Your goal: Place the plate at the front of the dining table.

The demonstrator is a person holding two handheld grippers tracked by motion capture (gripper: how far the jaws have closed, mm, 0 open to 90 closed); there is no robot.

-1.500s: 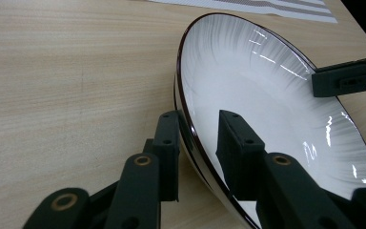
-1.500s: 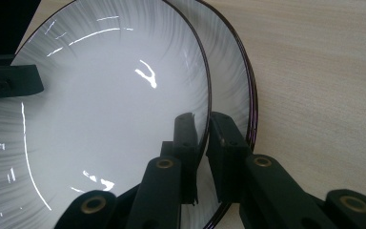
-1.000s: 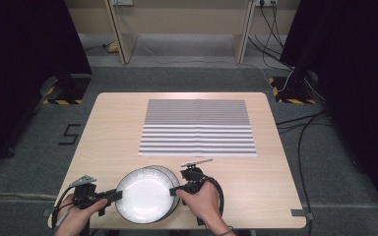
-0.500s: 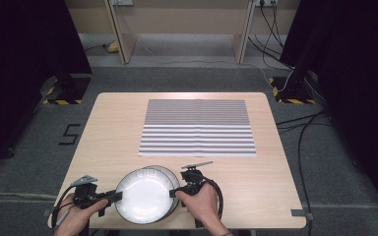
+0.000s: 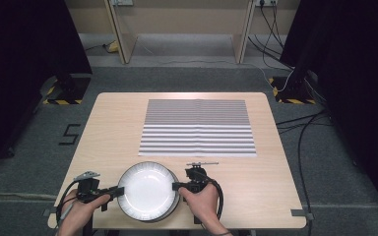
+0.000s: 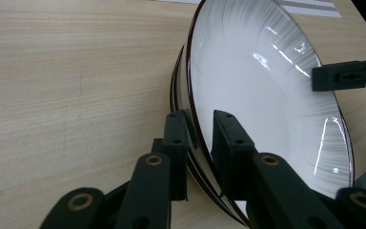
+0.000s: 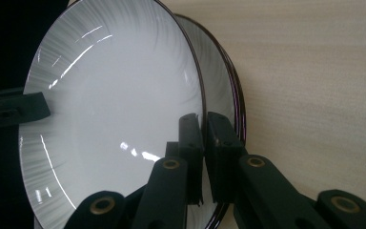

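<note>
A stack of white plates with dark rims (image 5: 147,191) sits at the table's near edge. My left gripper (image 5: 119,190) reaches the stack's left side. Its jaws (image 6: 201,125) straddle the top plate's (image 6: 262,90) rim and have just been closing; a sliver of white still shows beside the inner pad. My right gripper (image 5: 175,186) is at the stack's right side. Its jaws (image 7: 204,125) have just closed and pinch the top plate's (image 7: 114,95) rim. The lower plates (image 7: 221,71) show behind it.
A grey-and-white striped mat (image 5: 198,127) lies flat on the far half of the wooden table (image 5: 275,177). A thin stick (image 5: 203,163) lies just beyond my right gripper. Cables trail over the floor at the right.
</note>
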